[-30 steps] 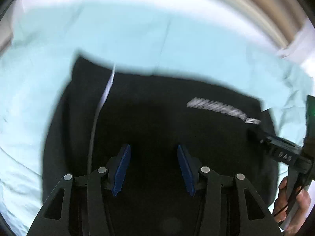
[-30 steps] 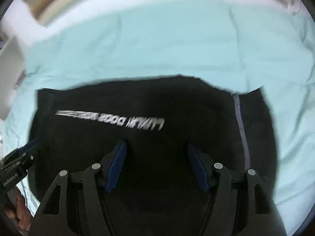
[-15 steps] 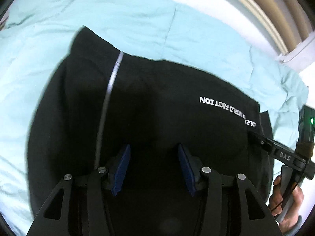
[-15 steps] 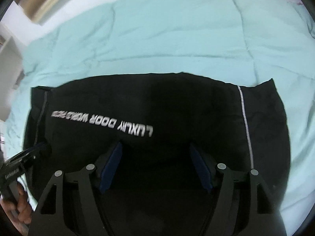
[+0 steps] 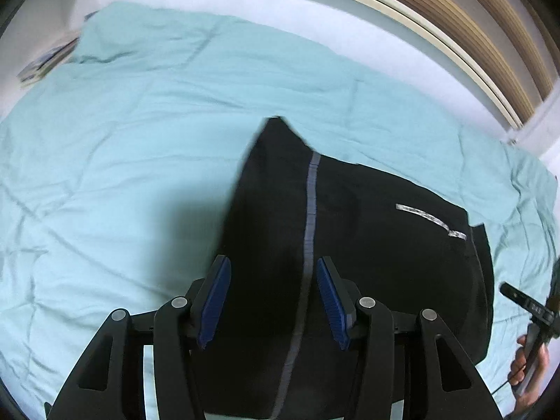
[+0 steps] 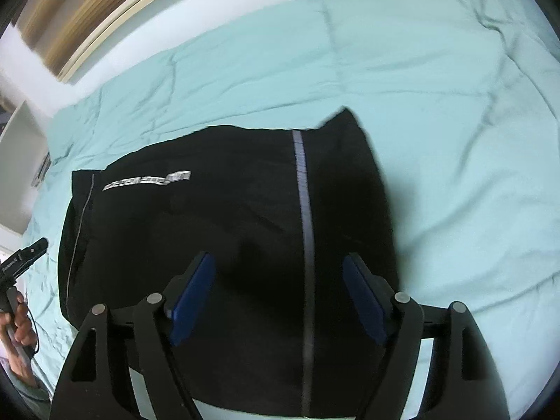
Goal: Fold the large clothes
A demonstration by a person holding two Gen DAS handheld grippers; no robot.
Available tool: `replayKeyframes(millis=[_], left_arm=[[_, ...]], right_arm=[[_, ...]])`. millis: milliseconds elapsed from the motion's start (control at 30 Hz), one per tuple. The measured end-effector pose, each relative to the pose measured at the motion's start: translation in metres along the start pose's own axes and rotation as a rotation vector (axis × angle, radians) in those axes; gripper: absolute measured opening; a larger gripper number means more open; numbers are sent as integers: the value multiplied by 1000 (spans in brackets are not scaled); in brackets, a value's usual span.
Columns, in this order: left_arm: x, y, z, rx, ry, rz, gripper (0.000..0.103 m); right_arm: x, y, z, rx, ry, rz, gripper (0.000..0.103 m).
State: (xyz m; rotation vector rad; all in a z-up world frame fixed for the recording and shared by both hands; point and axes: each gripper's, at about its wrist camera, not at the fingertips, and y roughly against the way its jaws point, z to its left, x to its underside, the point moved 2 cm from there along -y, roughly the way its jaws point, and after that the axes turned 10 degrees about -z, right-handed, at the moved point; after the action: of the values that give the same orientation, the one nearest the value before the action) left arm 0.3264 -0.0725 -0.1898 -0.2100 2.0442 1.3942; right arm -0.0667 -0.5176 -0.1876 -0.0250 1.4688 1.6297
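In the left wrist view, the left gripper [image 5: 273, 301] is hanging over the left end of the black garment [image 5: 367, 245], which is lying folded on the light green bedcover [image 5: 140, 140]. Its blue pads are standing apart and are pinching nothing; the cloth is only lying below and between them. The garment's long axis is running from this gripper toward the right side of the picture, where the other gripper and a hand [image 5: 528, 367] are showing at the edge. A grey stripe [image 5: 309, 210] is running away from the jaws toward a lifted corner.

In the right wrist view, the right gripper [image 6: 280, 297] is hovering over the garment's right end, and its jaws are opening with cloth beneath them but no grip. Here the garment is stretching leftward, toward the white lettering [image 6: 147, 182] and the left gripper. I judge each hand is nearest to its own end, so the next fold probably needs both ends. Nothing is standing in the way on the bedcover; the wooden headboard [image 6: 80, 10] is well apart.
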Motion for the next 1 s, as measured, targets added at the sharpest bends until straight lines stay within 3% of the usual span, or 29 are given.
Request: replayKeyframes(millis=[333, 533, 633, 800, 1000], left_arm=[[7, -2, 56, 20, 95, 54, 53], [12, -20, 63, 111, 146, 103, 53], [14, -32, 59, 182, 160, 122, 58], [18, -57, 58, 224, 190, 158, 61], [27, -88, 55, 278, 211, 228, 70]], right_arm=[[15, -6, -50, 59, -89, 42, 81], [11, -19, -58, 55, -102, 49, 81], [10, -32, -56, 51, -83, 61, 81], [10, -56, -59, -3, -91, 90, 81], [8, -77, -64, -95, -109, 117, 89]])
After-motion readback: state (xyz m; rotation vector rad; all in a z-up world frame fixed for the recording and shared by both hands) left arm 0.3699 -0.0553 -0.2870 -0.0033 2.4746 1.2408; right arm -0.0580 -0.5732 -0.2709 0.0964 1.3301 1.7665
